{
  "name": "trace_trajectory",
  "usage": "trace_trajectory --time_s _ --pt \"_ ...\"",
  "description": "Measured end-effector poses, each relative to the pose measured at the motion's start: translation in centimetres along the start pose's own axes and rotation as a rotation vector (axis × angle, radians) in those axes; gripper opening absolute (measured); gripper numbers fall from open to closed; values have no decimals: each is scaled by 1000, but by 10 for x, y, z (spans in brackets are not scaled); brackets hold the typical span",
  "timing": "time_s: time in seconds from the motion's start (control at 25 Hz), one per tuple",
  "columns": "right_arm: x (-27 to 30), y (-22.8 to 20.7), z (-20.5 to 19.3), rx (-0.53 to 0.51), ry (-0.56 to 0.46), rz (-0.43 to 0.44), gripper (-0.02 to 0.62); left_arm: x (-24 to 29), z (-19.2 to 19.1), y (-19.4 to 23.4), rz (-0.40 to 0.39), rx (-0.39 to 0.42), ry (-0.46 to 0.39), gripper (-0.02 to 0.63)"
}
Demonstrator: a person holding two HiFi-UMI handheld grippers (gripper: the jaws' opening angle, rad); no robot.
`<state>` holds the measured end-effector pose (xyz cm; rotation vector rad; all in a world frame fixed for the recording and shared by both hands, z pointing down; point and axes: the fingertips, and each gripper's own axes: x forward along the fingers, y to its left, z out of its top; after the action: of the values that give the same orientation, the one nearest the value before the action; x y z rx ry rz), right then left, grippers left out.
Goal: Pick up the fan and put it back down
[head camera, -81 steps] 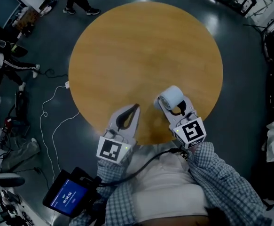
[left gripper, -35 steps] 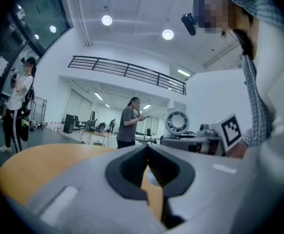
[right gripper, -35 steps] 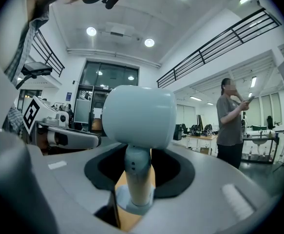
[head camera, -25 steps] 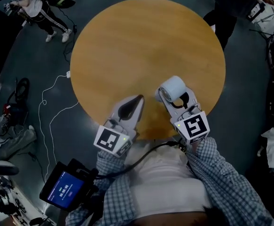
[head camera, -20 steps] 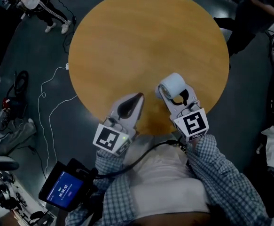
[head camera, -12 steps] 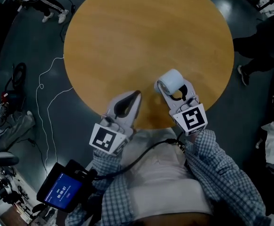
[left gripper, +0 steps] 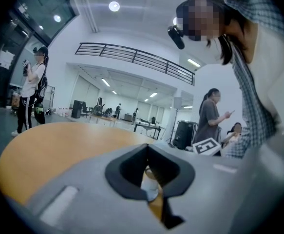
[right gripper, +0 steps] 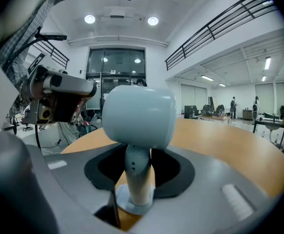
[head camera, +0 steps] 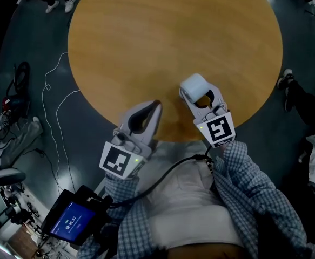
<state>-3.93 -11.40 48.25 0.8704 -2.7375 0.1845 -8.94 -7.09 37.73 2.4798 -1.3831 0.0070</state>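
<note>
Round wooden table on dark floor; white cable snakes over the floor just left of it, & a device w/ lit blue screen sits bottom left. Left gripper view, bkgd: one person stands far left, another at right looks at a phone, balcony railing above.

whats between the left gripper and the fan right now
Only a bare strip of the wooden table, as the head view shows; the left gripper and the fan stand apart.
</note>
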Motion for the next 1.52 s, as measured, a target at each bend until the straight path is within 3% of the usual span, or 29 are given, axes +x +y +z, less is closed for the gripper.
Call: trace_trajectory --time_s 0.16,0.6,0.84,1.0,1.52 --pt "2 1 -8 -2 -11 -6 143 -8 -13 1 -2 9 48 -3" --pt "-4 -9 -12 44 -32 -25 139 0 -3 -4 -29 18 22 -3" --pt "-1 -5 -18 75 -19 -23 193 -2 -8 -3 -33 29 41 -3" --pt "-5 -3 -25 84 -4 -36 194 -6 -13 -3 -43 37 57 -3" --pt "-51 -3 -29 115 10 -135 124 7 -8 -18 -114 60 28 -3"
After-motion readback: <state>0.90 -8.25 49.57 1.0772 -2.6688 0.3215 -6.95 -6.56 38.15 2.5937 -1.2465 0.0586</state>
